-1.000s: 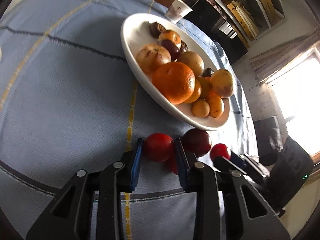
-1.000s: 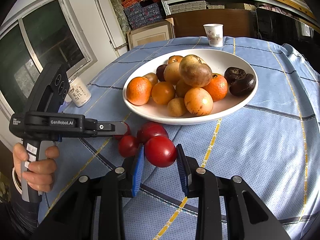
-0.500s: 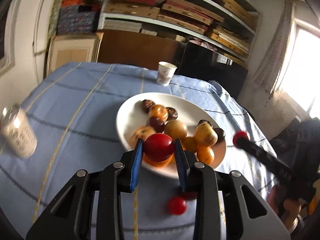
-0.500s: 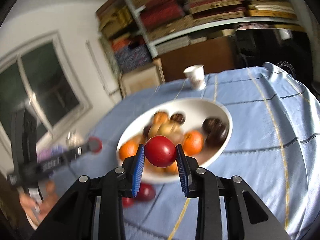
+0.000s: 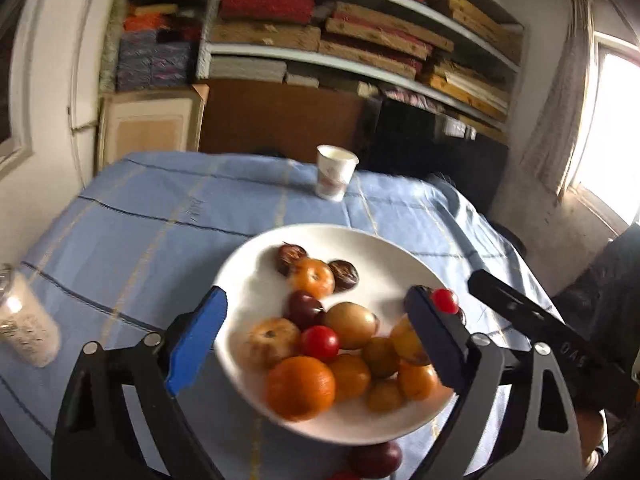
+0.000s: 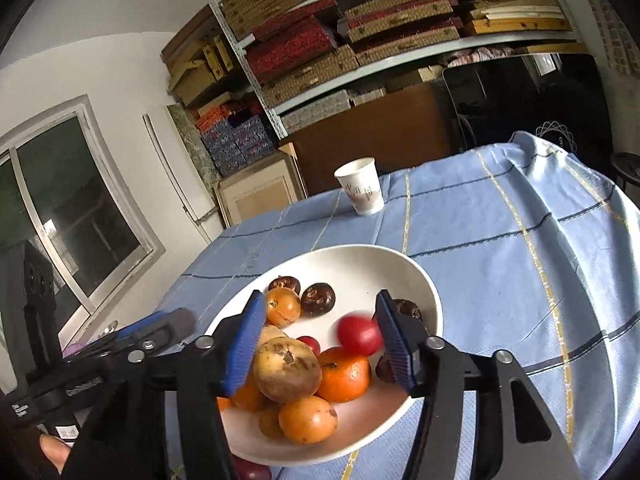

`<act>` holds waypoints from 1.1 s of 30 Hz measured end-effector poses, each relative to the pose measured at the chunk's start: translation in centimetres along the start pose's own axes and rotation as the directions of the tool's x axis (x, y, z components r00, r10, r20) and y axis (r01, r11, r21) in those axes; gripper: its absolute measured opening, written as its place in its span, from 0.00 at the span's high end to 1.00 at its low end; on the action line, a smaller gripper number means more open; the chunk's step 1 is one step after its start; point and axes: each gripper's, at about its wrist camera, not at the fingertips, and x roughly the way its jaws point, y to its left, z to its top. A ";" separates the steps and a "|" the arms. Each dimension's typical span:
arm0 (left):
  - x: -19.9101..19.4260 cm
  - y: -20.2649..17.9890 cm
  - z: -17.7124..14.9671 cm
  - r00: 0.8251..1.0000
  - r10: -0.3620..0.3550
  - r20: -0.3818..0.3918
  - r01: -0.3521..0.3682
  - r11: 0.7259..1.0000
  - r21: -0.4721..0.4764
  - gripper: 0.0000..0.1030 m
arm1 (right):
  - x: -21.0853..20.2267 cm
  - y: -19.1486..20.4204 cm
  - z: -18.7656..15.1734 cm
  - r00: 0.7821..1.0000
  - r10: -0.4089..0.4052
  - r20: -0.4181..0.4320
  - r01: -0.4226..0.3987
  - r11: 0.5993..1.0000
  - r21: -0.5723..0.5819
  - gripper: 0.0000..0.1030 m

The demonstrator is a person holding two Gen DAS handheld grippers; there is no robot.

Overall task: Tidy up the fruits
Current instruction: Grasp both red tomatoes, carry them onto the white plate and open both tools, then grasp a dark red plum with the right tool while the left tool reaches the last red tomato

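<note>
A white bowl [image 5: 240, 272] [image 6: 432, 300] on the blue tablecloth holds oranges, brown fruits and dark plums. My left gripper [image 5: 316, 336] hovers over it, its jaws opening wide with nothing between the pads. A red fruit [image 5: 319, 343] [image 6: 309, 344] lies on the pile below it. My right gripper [image 6: 320, 344] is also above the bowl with its jaws opening. A blurred red fruit [image 6: 358, 335] [image 5: 445, 301] is in the air between them, close to the right pad and apart from the left one. More red fruits [image 5: 376, 458] lie on the cloth by the bowl's near rim.
A paper cup [image 5: 335, 178] [image 6: 360, 191] stands at the table's far edge. A glass jar [image 5: 24, 328] stands at the left. The left gripper's body [image 6: 152, 332] is beside the bowl in the right wrist view. Shelves of boxes fill the back wall.
Both grippers rose from the cloth to above the bowl, each carrying a red fruit. Both have opened: the left one's fruit now lies on the pile, the right one's is dropping.
</note>
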 end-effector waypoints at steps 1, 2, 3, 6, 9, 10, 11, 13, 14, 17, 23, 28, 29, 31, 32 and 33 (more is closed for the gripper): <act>-0.8 0.4 0.0 1.000 0.001 0.009 -0.001 1.000 -0.002 0.07 | -0.6 0.2 -0.1 1.000 0.004 0.005 -0.004 1.000 0.000 0.36; -1.5 1.0 -0.1 0.999 0.017 0.027 -0.016 1.000 -0.022 0.05 | -1.2 0.4 -0.2 1.000 0.007 0.014 -0.007 1.000 -0.001 0.34; -2.1 1.4 -0.3 0.999 0.027 0.040 -0.025 0.999 -0.041 0.05 | -1.9 0.7 -0.3 1.000 0.006 0.025 -0.006 1.000 -0.006 0.28; -2.9 3.1 -1.0 0.998 0.048 0.032 -0.043 0.992 -0.121 0.05 | -3.5 2.1 -0.6 0.998 -0.009 0.059 0.012 0.999 -0.052 0.18; -3.2 4.7 -2.1 0.999 0.053 -0.005 -0.053 0.983 -0.174 0.05 | -4.8 3.7 -1.5 0.993 -0.045 0.111 0.059 0.990 -0.128 0.11; -3.3 5.2 -2.5 0.998 0.061 -0.018 -0.063 0.981 -0.185 0.05 | -4.9 4.2 -2.1 0.992 -0.058 0.112 0.074 0.986 -0.149 0.11; -3.5 5.7 -2.8 0.998 0.065 -0.028 -0.069 0.978 -0.197 0.05 | -4.9 4.5 -2.6 0.992 -0.071 0.105 0.087 0.984 -0.155 0.11; -3.9 6.4 -3.4 0.997 0.063 -0.043 -0.071 0.974 -0.214 0.05 | -4.6 5.0 -3.8 0.992 -0.112 0.061 0.120 0.982 -0.144 0.11; -4.3 6.7 -3.7 0.997 0.060 -0.046 -0.069 0.972 -0.223 0.05 | -4.6 5.2 -4.2 0.993 -0.108 0.043 0.113 0.984 -0.139 0.11; -5.1 7.3 -4.4 0.997 0.065 -0.050 -0.075 0.970 -0.233 0.04 | -5.2 5.9 -5.5 0.997 -0.068 -0.021 0.065 0.991 -0.118 0.11; -6.8 6.1 -5.3 0.992 0.127 -0.020 -0.129 0.979 -0.158 0.05 | -5.6 6.2 -6.7 0.994 -0.027 -0.109 0.019 0.998 -0.067 0.11; -7.0 5.1 -6.3 0.993 0.095 -0.065 -0.103 0.988 -0.120 0.04 | -4.4 6.4 -7.7 0.980 -0.040 -0.193 0.025 0.997 -0.077 0.11; -6.7 4.9 -6.4 0.992 0.090 -0.084 -0.099 0.989 -0.111 0.04 | -4.2 6.6 -7.9 0.979 -0.050 -0.197 0.033 0.995 -0.091 0.11; -6.6 5.0 -6.6 0.989 0.105 -0.105 -0.114 0.989 -0.090 0.04 | -3.7 7.4 -8.5 0.975 -0.074 -0.211 0.045 0.989 -0.137 0.15; -6.6 5.1 -6.5 0.988 0.119 -0.102 -0.128 0.988 -0.089 0.04 | -3.6 7.6 -8.7 0.974 -0.076 -0.215 0.044 0.987 -0.152 0.18; -6.8 5.4 -6.4 0.986 0.135 -0.097 -0.144 0.985 -0.092 0.04 | -3.5 7.8 -8.9 0.972 -0.078 -0.220 0.043 0.986 -0.163 0.19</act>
